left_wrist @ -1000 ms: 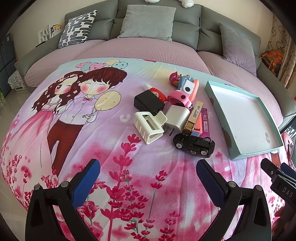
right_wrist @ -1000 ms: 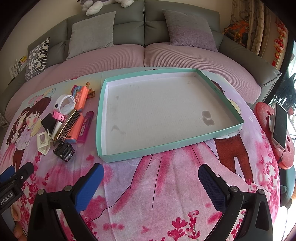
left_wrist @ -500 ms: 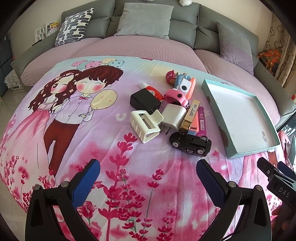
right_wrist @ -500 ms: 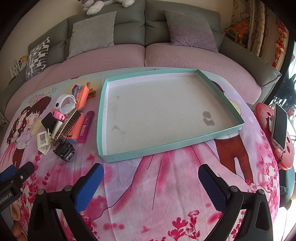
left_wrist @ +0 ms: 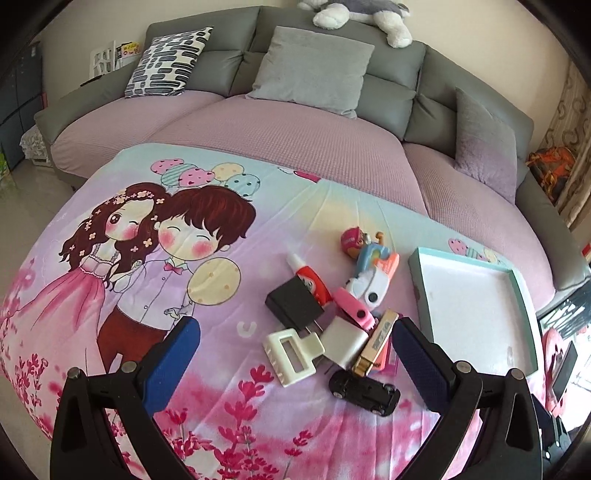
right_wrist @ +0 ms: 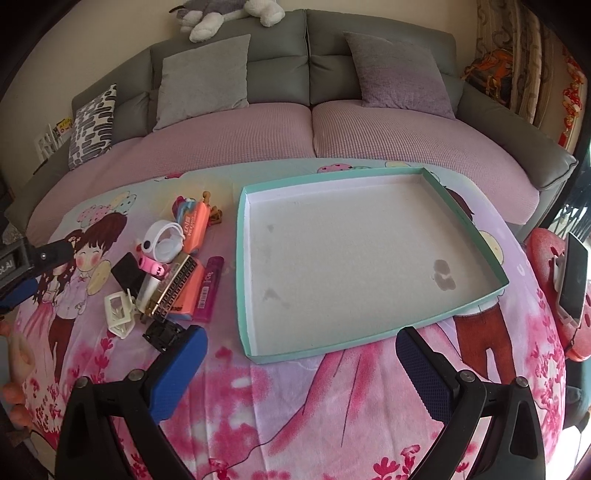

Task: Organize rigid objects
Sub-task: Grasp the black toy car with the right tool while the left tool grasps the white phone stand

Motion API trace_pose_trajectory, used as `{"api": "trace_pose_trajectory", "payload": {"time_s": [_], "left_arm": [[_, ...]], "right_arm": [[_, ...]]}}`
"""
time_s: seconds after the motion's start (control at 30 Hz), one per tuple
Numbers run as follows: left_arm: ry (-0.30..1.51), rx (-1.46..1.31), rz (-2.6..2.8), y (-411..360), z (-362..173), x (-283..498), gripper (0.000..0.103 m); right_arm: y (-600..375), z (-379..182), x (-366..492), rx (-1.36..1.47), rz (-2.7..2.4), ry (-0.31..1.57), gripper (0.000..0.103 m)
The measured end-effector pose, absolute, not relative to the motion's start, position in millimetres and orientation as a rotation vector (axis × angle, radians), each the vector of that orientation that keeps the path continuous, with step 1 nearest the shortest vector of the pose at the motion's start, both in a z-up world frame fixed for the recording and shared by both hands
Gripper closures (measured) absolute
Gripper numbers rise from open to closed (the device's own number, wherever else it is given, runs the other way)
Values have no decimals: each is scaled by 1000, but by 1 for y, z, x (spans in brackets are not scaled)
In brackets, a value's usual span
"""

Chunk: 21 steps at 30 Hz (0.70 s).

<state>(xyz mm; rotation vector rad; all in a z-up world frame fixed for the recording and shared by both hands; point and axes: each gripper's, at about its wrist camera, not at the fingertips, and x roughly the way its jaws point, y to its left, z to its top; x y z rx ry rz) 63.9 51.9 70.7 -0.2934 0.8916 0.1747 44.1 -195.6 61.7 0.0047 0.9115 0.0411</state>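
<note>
A heap of small rigid objects lies on the cartoon-print cloth: a white hair clip [left_wrist: 290, 350], a black adapter [left_wrist: 293, 304], a white charger [left_wrist: 343, 341], a black toy car [left_wrist: 364, 391], a harmonica [left_wrist: 376, 341] and a pink toy [left_wrist: 352, 308]. My left gripper [left_wrist: 295, 358] hangs open just in front of the heap, nothing between its fingers. To the right lies a shallow teal tray [right_wrist: 242, 258] with nothing in it. My right gripper [right_wrist: 301, 373] is open above the tray's near edge. The heap [right_wrist: 170, 273] sits left of it.
A grey sofa with cushions [left_wrist: 314, 70] and pink seat covers curves behind the cloth, a plush toy [left_wrist: 362, 14] on its back. A phone on a red stool [right_wrist: 569, 280] stands at the right. The left gripper's body [right_wrist: 22, 266] shows at the right view's left edge.
My left gripper has moved forward and lower toward the heap, which now sits between its fingers in view. My right gripper has crept closer to the tray's near edge.
</note>
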Motion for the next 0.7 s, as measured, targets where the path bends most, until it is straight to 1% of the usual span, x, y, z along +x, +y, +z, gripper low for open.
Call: {"api": "trace_pose_trajectory", "payload": {"time_s": [0.17, 0.37, 0.6, 0.7], "left_arm": [[902, -399, 266, 66, 52, 67, 0], [963, -329, 330, 66, 28, 62, 0], [993, -367, 382, 96, 11, 54, 0], [1013, -384, 374, 102, 0, 55, 0]], "right_arm": [[-169, 63, 60, 3, 93, 888, 0], [-135, 44, 61, -11, 188, 871, 0], [-111, 10, 58, -33, 256, 959, 0], [-101, 4, 56, -70, 281, 965, 0]]}}
